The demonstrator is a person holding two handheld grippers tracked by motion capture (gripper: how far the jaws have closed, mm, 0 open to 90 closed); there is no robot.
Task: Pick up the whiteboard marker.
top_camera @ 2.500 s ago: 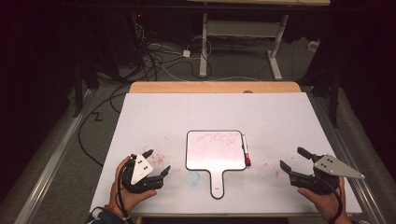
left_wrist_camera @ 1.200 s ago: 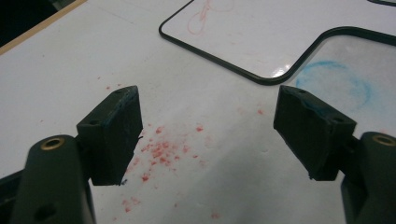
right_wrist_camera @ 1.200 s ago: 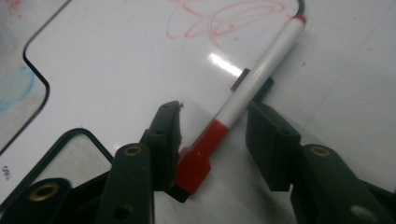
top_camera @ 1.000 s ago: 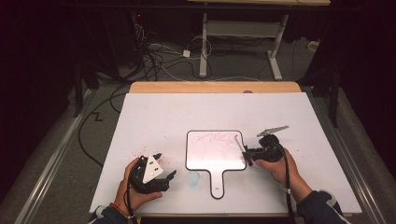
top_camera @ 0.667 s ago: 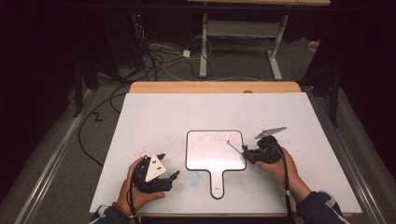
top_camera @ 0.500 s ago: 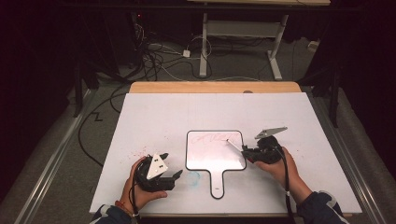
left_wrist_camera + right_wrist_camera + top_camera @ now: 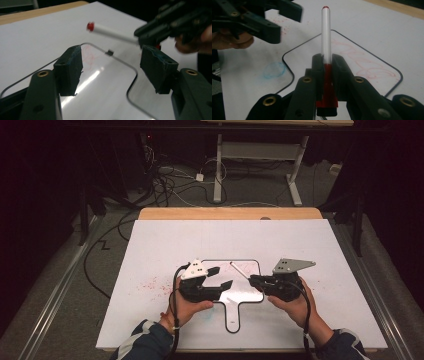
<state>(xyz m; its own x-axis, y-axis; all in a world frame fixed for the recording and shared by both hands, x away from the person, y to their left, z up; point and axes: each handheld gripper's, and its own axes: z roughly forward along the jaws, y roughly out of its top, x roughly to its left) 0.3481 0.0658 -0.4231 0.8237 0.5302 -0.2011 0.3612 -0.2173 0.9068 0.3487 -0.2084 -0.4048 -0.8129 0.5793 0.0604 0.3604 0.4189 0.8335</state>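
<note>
High view: your right hand-held gripper (image 7: 254, 280) clamps the red marker (image 7: 239, 270) above the whiteboard (image 7: 247, 295) on the counter (image 7: 165, 240); your left hand-held gripper (image 7: 220, 277) hangs close beside it.

Left gripper view: its jaws have just been closing, nothing between them; the marker (image 7: 110, 31) lies beyond.

Right gripper view: marker (image 7: 326, 37) pinched by its cap end (image 7: 327, 100). Pull askew and it could slip free.
</note>
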